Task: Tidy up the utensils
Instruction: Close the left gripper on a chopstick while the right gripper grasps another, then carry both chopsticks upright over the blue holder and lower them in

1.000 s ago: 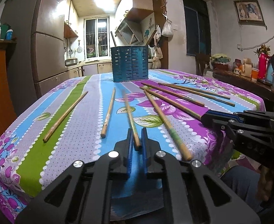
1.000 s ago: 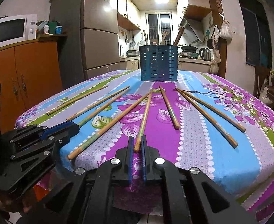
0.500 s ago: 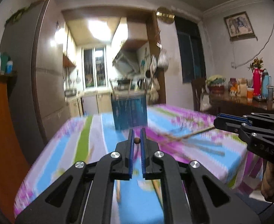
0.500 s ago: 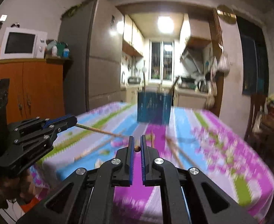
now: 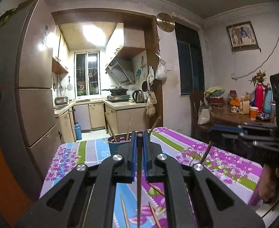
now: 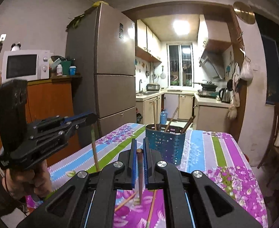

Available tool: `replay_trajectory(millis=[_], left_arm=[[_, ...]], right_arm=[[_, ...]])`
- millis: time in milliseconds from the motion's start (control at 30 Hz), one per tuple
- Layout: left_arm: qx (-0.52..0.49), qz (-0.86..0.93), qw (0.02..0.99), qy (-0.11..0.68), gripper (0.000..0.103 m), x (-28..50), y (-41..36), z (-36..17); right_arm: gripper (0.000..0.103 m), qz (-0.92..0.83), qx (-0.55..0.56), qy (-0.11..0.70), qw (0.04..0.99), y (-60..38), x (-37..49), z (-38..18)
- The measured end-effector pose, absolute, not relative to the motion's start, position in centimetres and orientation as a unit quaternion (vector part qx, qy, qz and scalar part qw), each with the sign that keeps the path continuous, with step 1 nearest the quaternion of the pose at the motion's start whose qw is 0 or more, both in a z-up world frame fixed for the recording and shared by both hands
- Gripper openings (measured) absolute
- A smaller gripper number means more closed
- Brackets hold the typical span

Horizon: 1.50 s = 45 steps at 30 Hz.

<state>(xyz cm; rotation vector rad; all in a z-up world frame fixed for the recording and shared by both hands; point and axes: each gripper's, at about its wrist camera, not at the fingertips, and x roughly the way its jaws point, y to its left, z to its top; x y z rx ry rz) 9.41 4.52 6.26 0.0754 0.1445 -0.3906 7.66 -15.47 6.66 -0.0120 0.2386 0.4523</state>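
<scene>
My left gripper [image 5: 139, 133] is shut on a dark wooden chopstick [image 5: 139, 163] that hangs down between its blue pads, high above the floral tablecloth [image 5: 93, 152]. My right gripper [image 6: 139, 141] is shut on another chopstick [image 6: 140, 169], also hanging down. A blue perforated holder [image 6: 166, 144] stands at the table's far end with a few chopsticks leaning in it; in the left wrist view the holder [image 5: 113, 148] is partly hidden behind my fingers. Each gripper shows in the other's view: right gripper [image 5: 214, 131], left gripper [image 6: 91, 116]. Loose chopsticks [image 5: 154, 214] lie on the cloth below.
A tall fridge [image 6: 110, 72] stands left of the table, beside an orange cabinet with a microwave [image 6: 23, 66]. The kitchen counters [image 5: 124, 104] lie beyond the holder. A side table with a red flask and other bottles [image 5: 259, 96] is at the right. A person's hand [image 6: 23, 180] grips the left tool.
Both grippers have risen from the table edge, each carrying a chopstick that lay on the cloth before. The holder now appears lower and closer in both views.
</scene>
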Motion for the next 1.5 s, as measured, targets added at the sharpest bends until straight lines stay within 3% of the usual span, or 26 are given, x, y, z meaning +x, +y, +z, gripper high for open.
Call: replay_trajectory(millis=[400,1500], left_arm=[[0.027,-0.185,0.981,0.055,0.005,11.3,3.8,10.2],[0.013,-0.164,0.985,0.04,0.005,22.5,2.4,18.0]], right_arm=[[0.007,0.227,-0.008,0.096,0.969,-16.1,11.3,14.5],[0.007,0.212,0.012,0.086,0.973,-17.2,25.7,21.4]])
